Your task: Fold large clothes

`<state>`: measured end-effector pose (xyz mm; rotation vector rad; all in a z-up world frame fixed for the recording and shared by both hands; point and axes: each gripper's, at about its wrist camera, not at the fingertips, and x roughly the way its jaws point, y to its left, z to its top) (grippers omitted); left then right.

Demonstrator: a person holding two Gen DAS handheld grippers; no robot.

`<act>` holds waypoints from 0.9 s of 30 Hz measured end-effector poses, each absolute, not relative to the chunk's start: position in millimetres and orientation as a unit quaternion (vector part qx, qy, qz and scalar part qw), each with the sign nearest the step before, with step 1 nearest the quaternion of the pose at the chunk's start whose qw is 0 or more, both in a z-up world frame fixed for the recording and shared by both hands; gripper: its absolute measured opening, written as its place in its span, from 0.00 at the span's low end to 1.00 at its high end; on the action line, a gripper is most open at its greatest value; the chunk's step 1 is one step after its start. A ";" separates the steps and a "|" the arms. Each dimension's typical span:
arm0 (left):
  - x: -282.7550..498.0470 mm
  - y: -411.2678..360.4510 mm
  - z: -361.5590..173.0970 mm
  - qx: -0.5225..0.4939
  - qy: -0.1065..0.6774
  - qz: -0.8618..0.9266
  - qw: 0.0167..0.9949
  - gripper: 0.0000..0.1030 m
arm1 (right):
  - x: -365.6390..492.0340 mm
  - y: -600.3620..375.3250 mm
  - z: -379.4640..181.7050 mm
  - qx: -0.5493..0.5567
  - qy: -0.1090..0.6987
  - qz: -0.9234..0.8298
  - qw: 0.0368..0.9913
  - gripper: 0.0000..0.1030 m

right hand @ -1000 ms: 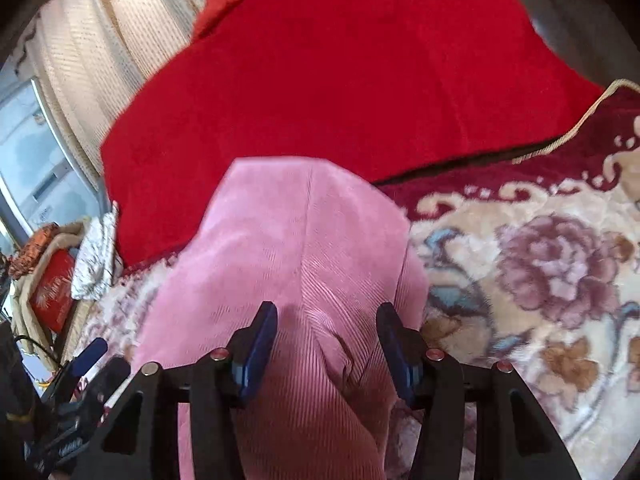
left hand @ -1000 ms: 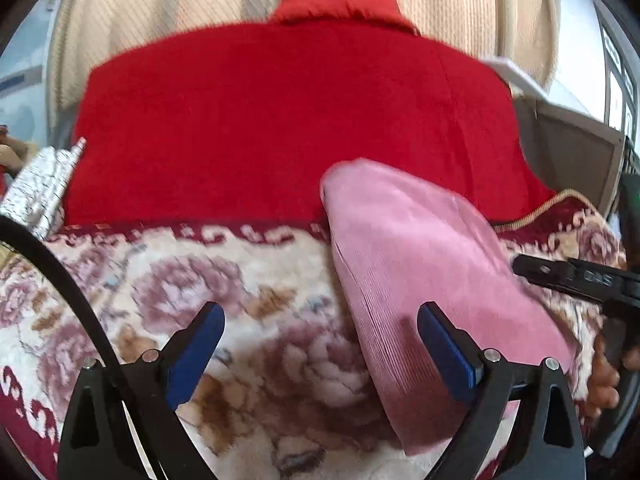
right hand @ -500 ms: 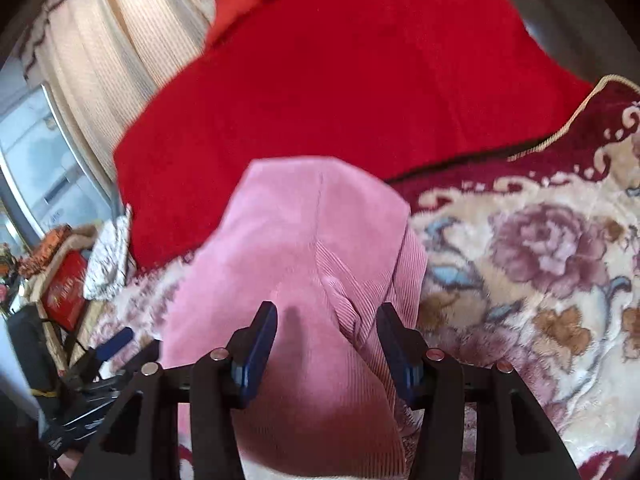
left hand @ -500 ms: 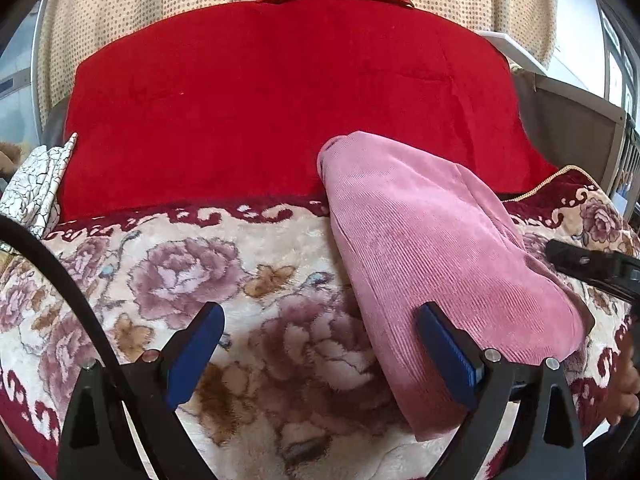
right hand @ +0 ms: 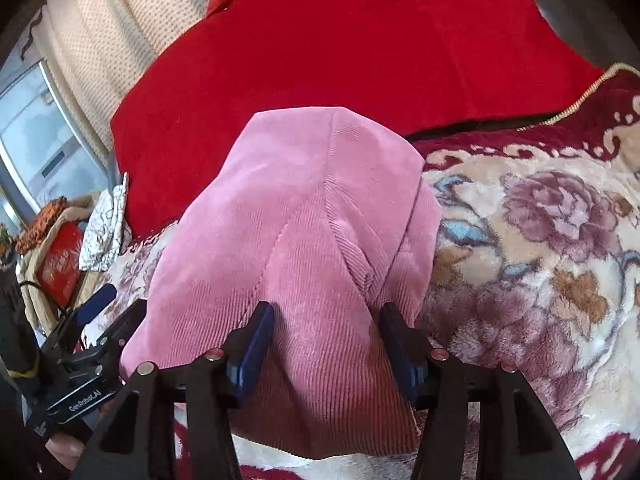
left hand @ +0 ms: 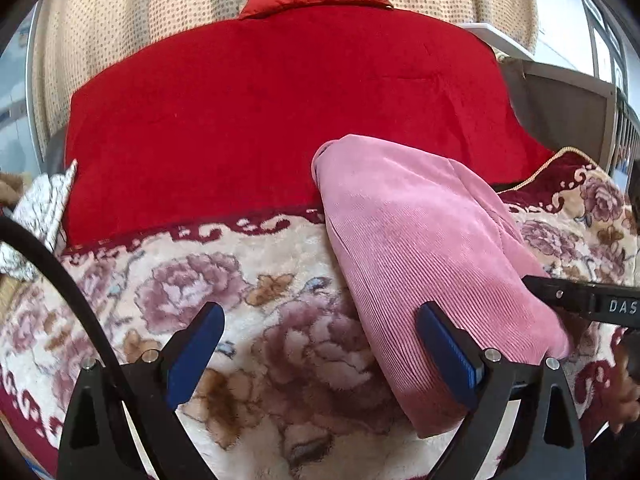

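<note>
A folded pink corduroy garment (left hand: 420, 240) lies on the floral blanket (left hand: 200, 280), its far end against a red quilt (left hand: 280, 120). My left gripper (left hand: 320, 316) is wide open over the blanket, with its right finger at the garment's near left edge and nothing gripped. In the right wrist view the garment (right hand: 300, 200) runs between the fingers of my right gripper (right hand: 326, 316). Those jaws are opening, and the pads stand beside a raised fold without pinching it. The right gripper (left hand: 580, 300) also shows at the right edge of the left wrist view.
A cream curtain (left hand: 120, 20) hangs behind the red quilt. A white patterned cloth (right hand: 104, 232) and a red box (right hand: 60, 264) sit off the bed's left side. A grey panel (left hand: 560, 100) stands at the far right. The left gripper (right hand: 92, 308) shows at lower left.
The pink garment has settled lower and flatter on the blanket. My right gripper has sunk a little with it, and its jaws stand slightly wider. The left gripper stays open.
</note>
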<state>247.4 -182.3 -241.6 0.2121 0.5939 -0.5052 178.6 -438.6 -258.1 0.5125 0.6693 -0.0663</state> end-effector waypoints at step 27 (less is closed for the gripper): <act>206.6 -127.2 -206.8 0.021 0.275 -0.246 0.929 0.95 | 127.0 -432.3 -240.8 0.250 0.268 -0.065 0.928 0.62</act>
